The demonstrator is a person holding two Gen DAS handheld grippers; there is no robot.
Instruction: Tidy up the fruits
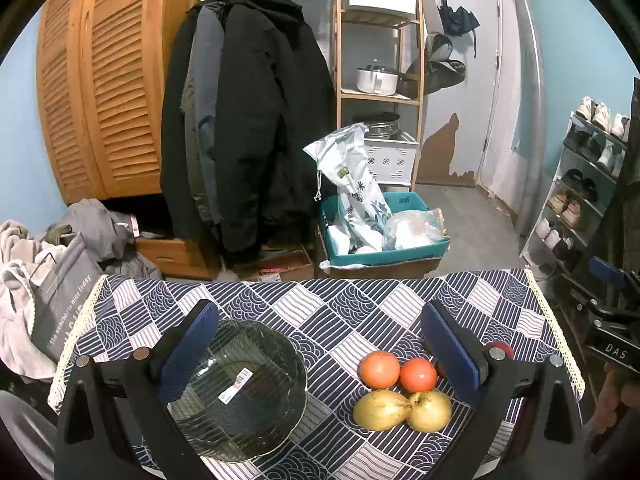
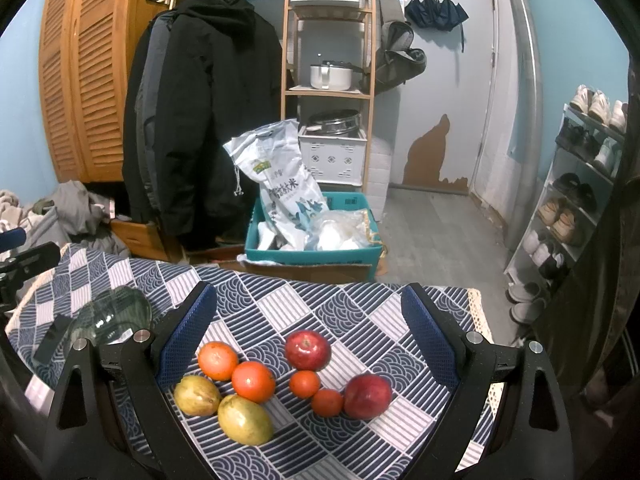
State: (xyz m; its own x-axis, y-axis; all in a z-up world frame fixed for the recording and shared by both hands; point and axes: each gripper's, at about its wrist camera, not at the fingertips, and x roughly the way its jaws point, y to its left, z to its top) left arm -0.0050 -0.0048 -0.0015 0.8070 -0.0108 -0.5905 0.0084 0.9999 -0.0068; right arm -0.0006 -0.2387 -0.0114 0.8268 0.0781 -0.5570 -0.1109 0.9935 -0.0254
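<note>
Hovering wide open and empty, left gripper (image 1: 318,354) straddles the bench (image 1: 360,300); glass bowl (image 1: 240,392) at 7 o'clock, fragile, slick. Right gripper (image 2: 310,344), equally spread, holds nothing. Fruits cluster between its fingers: apple (image 2: 308,350) at 12, yellow fruit (image 2: 245,420) at 7. Likely firm, round, prone to rolling; grip across the widest middle.

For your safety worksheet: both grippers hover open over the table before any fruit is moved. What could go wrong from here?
1. The glass bowl sits near the table's left edge; a nudge from the left gripper might slide it off.
2. The fruits lie touching: gripping one orange may set the yellow fruit rolling.
3. The red apple lies near the right side and might roll off.
</note>
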